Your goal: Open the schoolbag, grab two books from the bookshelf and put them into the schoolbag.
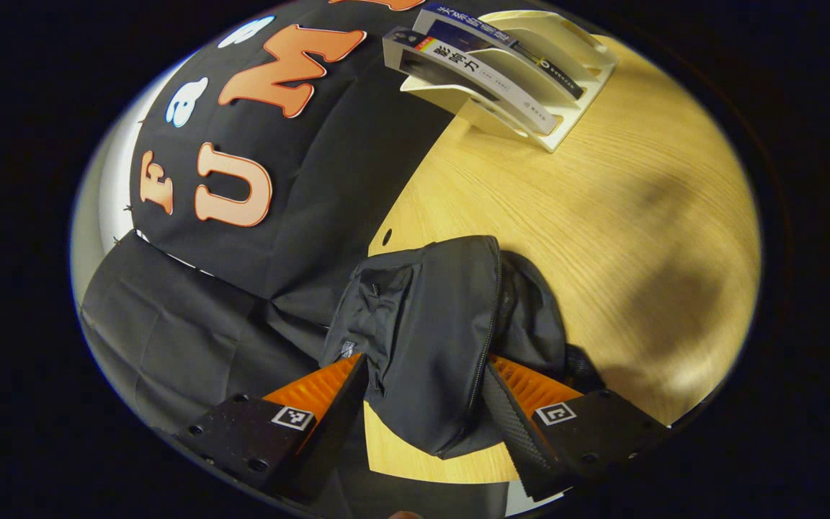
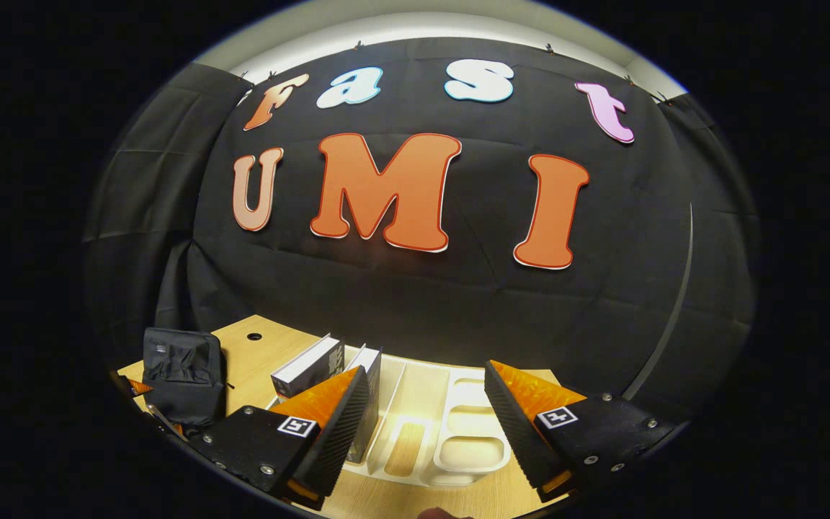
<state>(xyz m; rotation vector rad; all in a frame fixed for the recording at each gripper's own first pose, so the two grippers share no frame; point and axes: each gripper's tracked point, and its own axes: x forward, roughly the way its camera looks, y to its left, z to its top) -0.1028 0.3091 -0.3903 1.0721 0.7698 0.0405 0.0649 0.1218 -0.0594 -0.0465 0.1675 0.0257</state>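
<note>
A black schoolbag (image 1: 429, 324) stands on the wooden table (image 1: 602, 216), its zipper running down its right side. My left gripper (image 1: 426, 367) is open, with one finger on either side of the bag's lower part. At the far end of the table, a white bookshelf (image 1: 566, 94) holds two books (image 1: 472, 72) leaning in its slots. In the right gripper view my right gripper (image 2: 426, 375) is open and holds nothing. It hovers just in front of the bookshelf (image 2: 458, 432), where the two books (image 2: 310, 364) stand in the left slots. The schoolbag (image 2: 181, 371) is at the far left.
The black cloth wall (image 1: 278, 238) runs along the table's back edge, close behind the bag and the shelf. A small round hole (image 1: 386, 236) is in the tabletop near the bag. The shelf's right slots (image 2: 472, 404) hold nothing.
</note>
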